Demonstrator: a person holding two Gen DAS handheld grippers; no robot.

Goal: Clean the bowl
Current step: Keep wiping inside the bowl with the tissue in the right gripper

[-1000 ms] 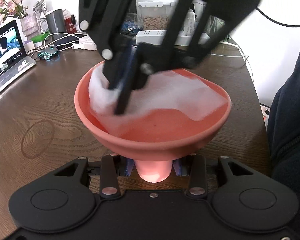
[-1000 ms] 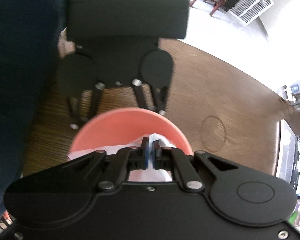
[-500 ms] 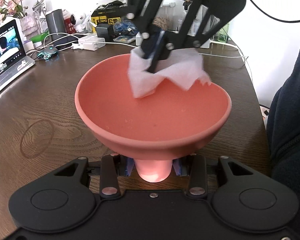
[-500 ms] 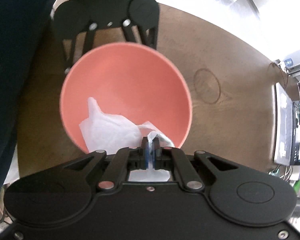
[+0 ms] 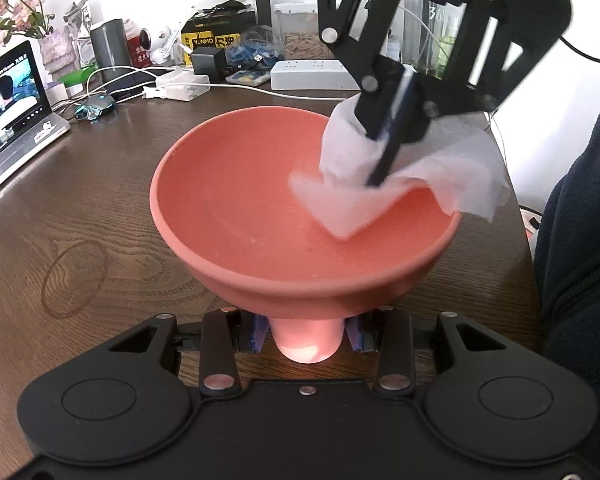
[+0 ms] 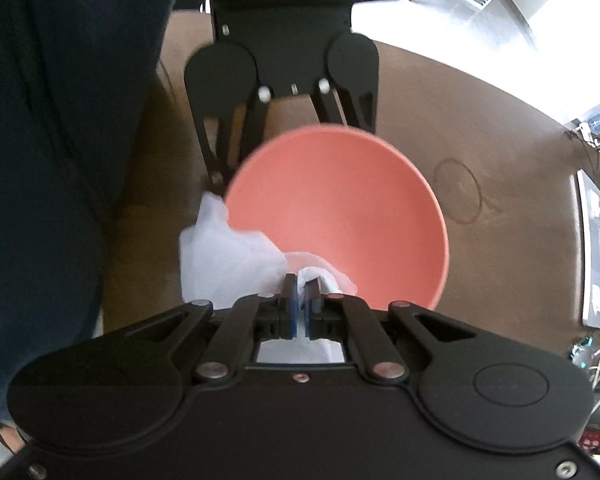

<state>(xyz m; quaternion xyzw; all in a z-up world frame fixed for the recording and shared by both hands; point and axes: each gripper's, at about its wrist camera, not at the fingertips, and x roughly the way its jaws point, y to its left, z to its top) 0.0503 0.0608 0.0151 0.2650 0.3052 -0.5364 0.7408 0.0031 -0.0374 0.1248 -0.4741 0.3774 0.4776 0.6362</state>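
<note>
The left gripper [image 5: 306, 330] is clenched on the narrow foot of the bowl [image 5: 236, 184]; its blue pads press the foot from both sides, and the bowl is held tilted over the table [image 5: 80, 200], its mouth open toward the left wrist camera. The bowl is salmon pink, with a wide flaring rim; a few small drops or specks show on the inner wall low down, near the near rim.

The right gripper [image 5: 384, 160] comes in from above at the bowl's right side; its jaws are closed tight on a white tissue [image 5: 452, 168]. The tissue hangs crumpled around the fingertips; one fold lies against the inner wall near the right rim, and another part drapes out over the rim. In the right wrist view the tissue [image 6: 224, 260] spills past the bowl's [image 6: 340, 208] left edge, and the pinched part sits between the blue pads of the right gripper [image 6: 300, 292]; that view is somewhat blurred.

A faint ring mark [image 5: 76, 278] shows in the wood to the left of the bowl; a laptop [image 5: 12, 92] stands open at the table's far left, with flowers [image 5: 16, 12] behind it; chargers, cables and boxes crowd the far edge; a dark blue sleeve [image 5: 580, 260] fills the right side.
</note>
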